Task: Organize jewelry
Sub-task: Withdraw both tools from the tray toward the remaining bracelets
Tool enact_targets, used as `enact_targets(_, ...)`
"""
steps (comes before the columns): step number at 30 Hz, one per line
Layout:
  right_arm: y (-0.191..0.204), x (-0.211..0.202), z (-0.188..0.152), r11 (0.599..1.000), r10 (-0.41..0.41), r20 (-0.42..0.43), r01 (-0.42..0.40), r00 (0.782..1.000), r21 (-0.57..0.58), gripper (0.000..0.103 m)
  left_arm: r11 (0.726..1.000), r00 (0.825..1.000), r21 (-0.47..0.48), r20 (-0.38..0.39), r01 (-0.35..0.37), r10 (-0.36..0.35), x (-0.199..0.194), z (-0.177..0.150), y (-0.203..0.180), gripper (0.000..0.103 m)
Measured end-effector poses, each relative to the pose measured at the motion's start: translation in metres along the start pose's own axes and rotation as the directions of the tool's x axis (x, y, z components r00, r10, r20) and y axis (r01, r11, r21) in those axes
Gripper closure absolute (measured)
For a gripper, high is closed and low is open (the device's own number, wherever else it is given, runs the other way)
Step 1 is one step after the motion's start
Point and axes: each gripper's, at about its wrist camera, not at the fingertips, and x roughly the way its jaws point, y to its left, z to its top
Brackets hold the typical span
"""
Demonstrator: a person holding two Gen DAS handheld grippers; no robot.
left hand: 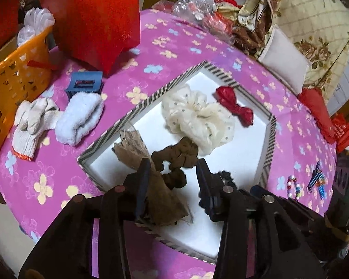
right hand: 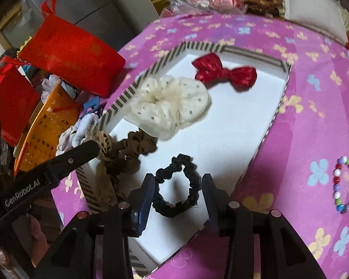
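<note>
Evidently your right tool point(right hand: 178, 186) stands released around the black scrunchie point(right hand: 178, 186) and your left tool point(left hand: 173, 172) released over the brown scrunchie point(left hand: 176, 158) (both lying in the striped box point(right hand: 118, 102)), so each sits sorted.

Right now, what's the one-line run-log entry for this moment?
left gripper: open over brown fabric scrunchie | right gripper: open around black fabric scrunchie | both scrunchies lying in striped-rim white box | beaded bracelet: outside on cloth
</note>
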Motion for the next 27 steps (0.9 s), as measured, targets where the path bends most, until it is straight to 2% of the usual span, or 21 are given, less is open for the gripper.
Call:
enact_targets(6,-0.013,-0.037,-0.02,0.999,-0.047,0.067,0.046,0.997,0.021,0.063,0.998,0.997,0.023,0.059,-0.052,0.05,-0.008,0.0,-0.009,0.06)
enact_targets(11,-0.045,-0.069,-0.055,0.991,-0.131,0.097,0.128,0.987,0.041,0.063,0.997,0.996,0.058,0.068,-0.053,0.049,-0.008,-0.005,-0.021,0.06)
enact_targets(15,-0.081,-0.093,-0.083,0.977,-0.2,0.102,0.189,0.974,0.101,0.063,0.996,0.996,0.089,0.085,-0.031,0.024,-0.013,-0.011,-0.038,0.06)
enact_targets(21,-0.153,-0.125,-0.123,0.929,-0.287,0.087,0.255,0.954,0.268,0.063,0.98,0.993,0.199,0.116,0.002,-0.026,-0.02,-0.03,-0.087,0.06)
enact_targets(27,-0.21,-0.159,-0.146,0.871,-0.362,0.1,0.298,0.927,0.392,0.063,0.947,0.996,0.317,0.055,0.047,-0.068,-0.008,-0.056,-0.134,0.059)
